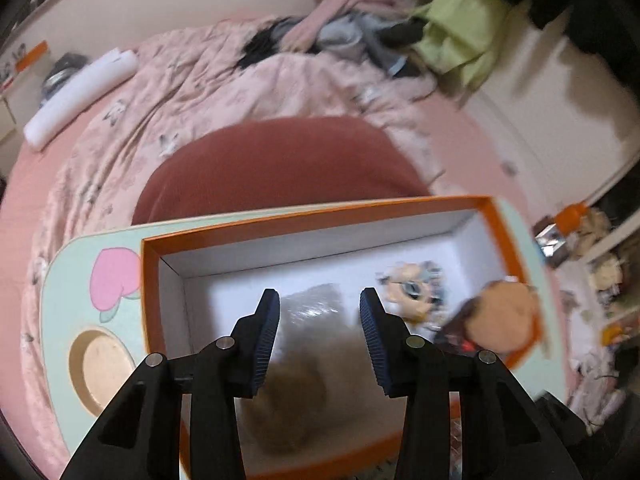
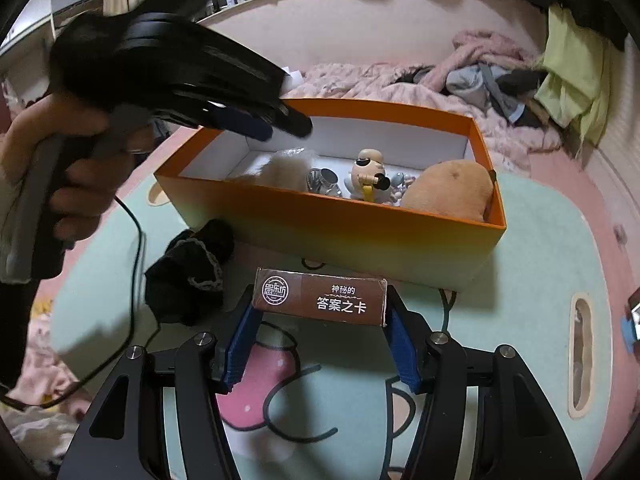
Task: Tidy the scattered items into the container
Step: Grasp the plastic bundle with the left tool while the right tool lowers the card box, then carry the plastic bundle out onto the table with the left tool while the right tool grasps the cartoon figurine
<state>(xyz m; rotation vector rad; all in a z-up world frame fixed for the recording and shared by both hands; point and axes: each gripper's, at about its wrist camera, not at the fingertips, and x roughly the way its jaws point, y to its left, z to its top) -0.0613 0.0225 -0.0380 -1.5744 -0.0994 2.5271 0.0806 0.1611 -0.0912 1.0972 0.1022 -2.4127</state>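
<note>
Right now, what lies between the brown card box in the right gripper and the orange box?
Only bare green mat, seen in the right wrist view. The right gripper holds the card box just short of the orange box.

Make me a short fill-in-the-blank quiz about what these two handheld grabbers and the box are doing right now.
1. The right gripper grips a brown ____ box with printed white lettering.
2. The orange cardboard box has a ____ inside.
3. The left gripper, holding nothing, hangs over the ____.
4. The black fabric pouch lies ____ the orange box.

Missing words: card; white; orange box; outside
</note>
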